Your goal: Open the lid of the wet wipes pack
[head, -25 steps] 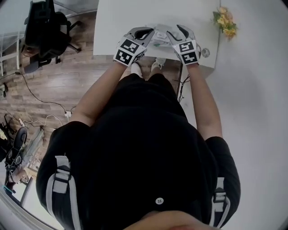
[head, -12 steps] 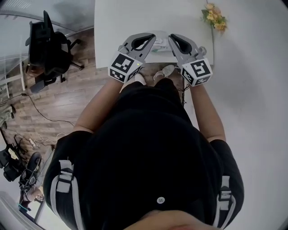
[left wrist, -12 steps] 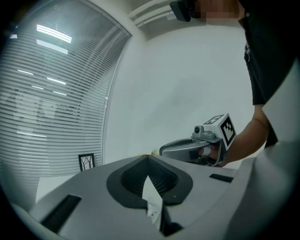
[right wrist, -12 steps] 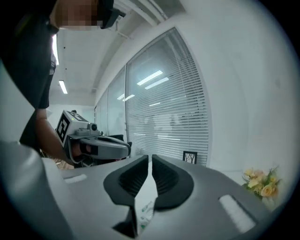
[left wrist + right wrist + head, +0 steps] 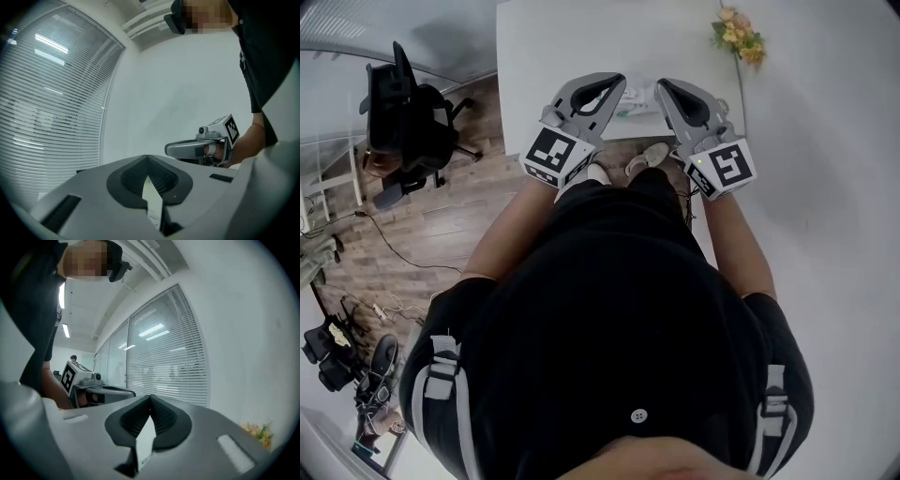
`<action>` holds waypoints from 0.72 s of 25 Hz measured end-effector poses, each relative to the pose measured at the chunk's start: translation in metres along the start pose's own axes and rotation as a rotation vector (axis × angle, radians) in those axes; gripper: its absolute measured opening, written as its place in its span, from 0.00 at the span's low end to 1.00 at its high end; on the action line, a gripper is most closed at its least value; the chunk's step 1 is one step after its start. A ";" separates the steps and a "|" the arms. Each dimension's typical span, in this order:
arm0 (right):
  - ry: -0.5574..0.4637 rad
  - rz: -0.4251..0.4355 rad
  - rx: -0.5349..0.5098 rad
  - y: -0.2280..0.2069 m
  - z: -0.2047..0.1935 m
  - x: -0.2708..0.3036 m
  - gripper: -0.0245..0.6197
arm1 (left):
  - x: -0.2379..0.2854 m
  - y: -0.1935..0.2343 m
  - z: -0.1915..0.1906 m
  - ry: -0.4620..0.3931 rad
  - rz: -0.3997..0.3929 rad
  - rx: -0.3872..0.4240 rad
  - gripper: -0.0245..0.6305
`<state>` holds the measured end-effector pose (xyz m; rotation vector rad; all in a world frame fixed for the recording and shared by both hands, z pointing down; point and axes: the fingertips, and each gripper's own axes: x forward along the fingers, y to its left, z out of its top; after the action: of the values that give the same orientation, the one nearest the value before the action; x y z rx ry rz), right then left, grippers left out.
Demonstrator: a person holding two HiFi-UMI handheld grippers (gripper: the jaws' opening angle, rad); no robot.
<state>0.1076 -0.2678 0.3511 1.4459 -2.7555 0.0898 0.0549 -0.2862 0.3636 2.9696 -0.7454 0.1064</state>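
The wet wipes pack (image 5: 639, 97) hangs above the table's near edge, held between my two grippers; only a pale strip with green print shows. My left gripper (image 5: 616, 87) is shut on its left end. In the left gripper view a thin white edge of the pack (image 5: 153, 202) sits pinched between the left gripper's (image 5: 148, 157) pads. My right gripper (image 5: 664, 88) has just been closing and is shut on the right end; a white flap of the pack (image 5: 145, 444) lies between the right gripper's (image 5: 150, 398) pads. The lid is hidden.
A white table (image 5: 562, 37) lies below the grippers, with yellow flowers (image 5: 737, 36) at its far right corner. A black office chair (image 5: 405, 124) stands on the wooden floor at left. Window blinds (image 5: 51, 108) and a white wall surround.
Both grippers have risen from the table's edge toward the head camera, carrying the pack between them. Their marker cubes now look larger and sit lower in the picture.
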 end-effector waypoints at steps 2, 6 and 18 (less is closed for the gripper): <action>-0.009 -0.002 -0.001 -0.001 0.003 -0.001 0.05 | 0.000 -0.001 0.001 -0.006 -0.001 0.003 0.05; -0.010 -0.006 -0.009 -0.002 0.005 0.000 0.05 | 0.001 0.001 -0.002 0.001 0.001 -0.005 0.05; 0.005 -0.009 -0.021 0.004 0.001 0.000 0.05 | -0.004 0.000 -0.007 0.000 0.007 -0.012 0.05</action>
<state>0.1043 -0.2659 0.3499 1.4511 -2.7368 0.0640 0.0511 -0.2841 0.3702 2.9562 -0.7531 0.1022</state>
